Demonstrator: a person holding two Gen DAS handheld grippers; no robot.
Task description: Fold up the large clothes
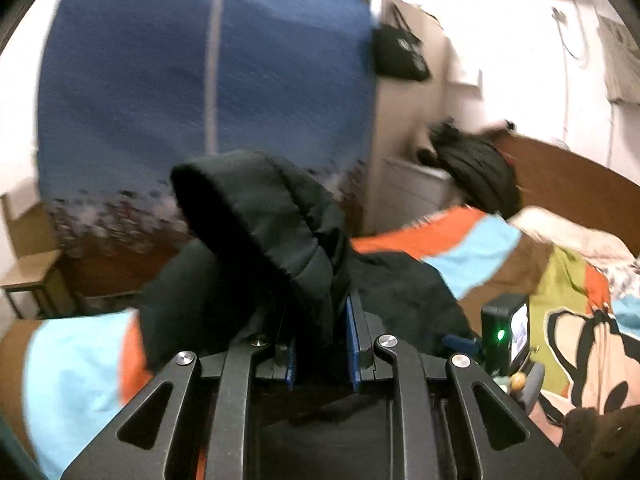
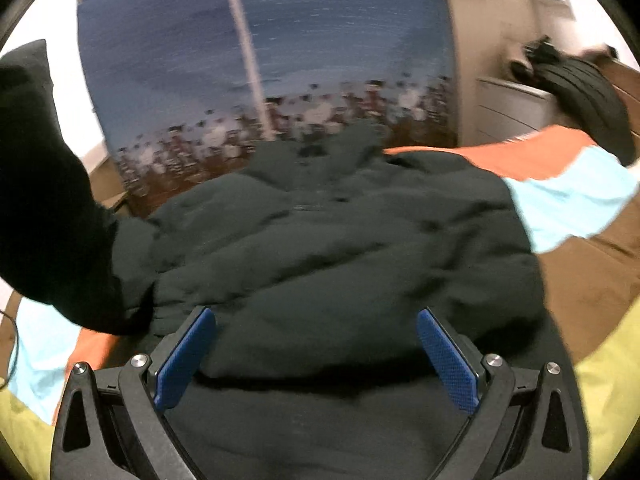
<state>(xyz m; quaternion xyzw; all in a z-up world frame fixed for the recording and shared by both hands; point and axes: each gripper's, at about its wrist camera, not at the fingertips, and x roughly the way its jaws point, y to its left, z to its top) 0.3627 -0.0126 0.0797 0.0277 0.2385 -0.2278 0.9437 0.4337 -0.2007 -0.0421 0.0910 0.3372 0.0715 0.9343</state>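
While left hand-held gripper (image 1: 320, 344) clamped jacket (image 2: 340, 248) fold at frame centre, right hand-held gripper (image 2: 316, 356) gaped empty; jacket lay rumpled on bed (image 2: 560, 196), folding barely begun.

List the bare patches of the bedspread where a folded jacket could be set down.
Free: the bedspread's orange and blue stripes right of the black jacket, and the brown patch below them. Crowded: the middle, covered by the jacket.

This is looking like a bedroom in someone's home: a bed with a brown wooden headboard (image 1: 576, 184) is lying under a patchwork bedspread of orange, light blue and green (image 1: 472, 240). A blue fabric wardrobe (image 1: 200, 80) is standing against the wall, a black handbag (image 1: 400, 54) is hanging beside it, and a white drawer unit (image 1: 416, 188) is sitting by the bed.
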